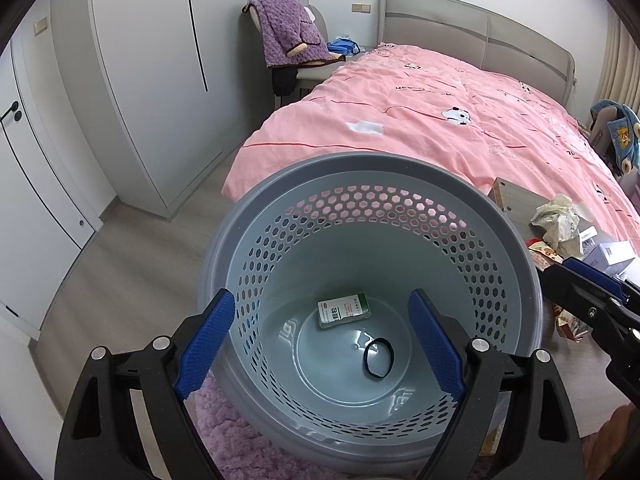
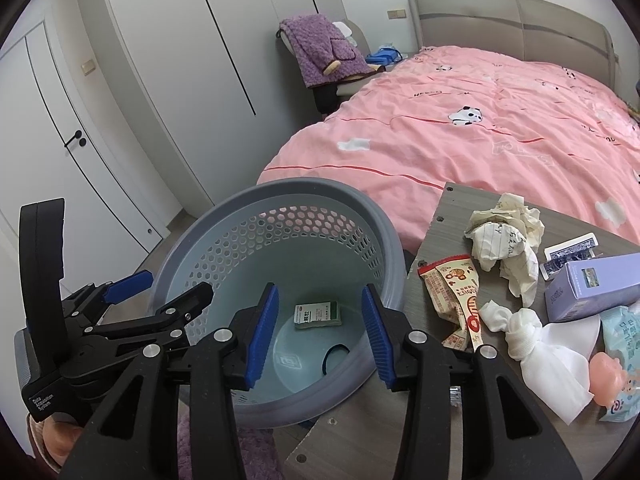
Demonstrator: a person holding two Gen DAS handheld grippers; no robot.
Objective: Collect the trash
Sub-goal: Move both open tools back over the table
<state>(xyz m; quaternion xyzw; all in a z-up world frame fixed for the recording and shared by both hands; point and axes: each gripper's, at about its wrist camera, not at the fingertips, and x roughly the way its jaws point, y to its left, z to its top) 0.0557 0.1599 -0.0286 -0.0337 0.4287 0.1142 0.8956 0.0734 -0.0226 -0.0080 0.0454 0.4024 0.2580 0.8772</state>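
Over the bin [image 1: 372, 168], both tongs [image 1: 320, 344] [image 2: 318, 336] gape empty; table [image 2: 568, 232] cut off.

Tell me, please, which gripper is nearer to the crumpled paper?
Right. The right gripper hangs over the bin beside the paper; the left gripper is at the bin's far side.

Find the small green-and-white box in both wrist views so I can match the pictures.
Left wrist: the green-and-white box lies on the bin floor, centre of the picture, just above the black band.
Right wrist: the box is lower centre, seen between the blue pads.
Shared landmark: the grey perforated bin before the pink bed.
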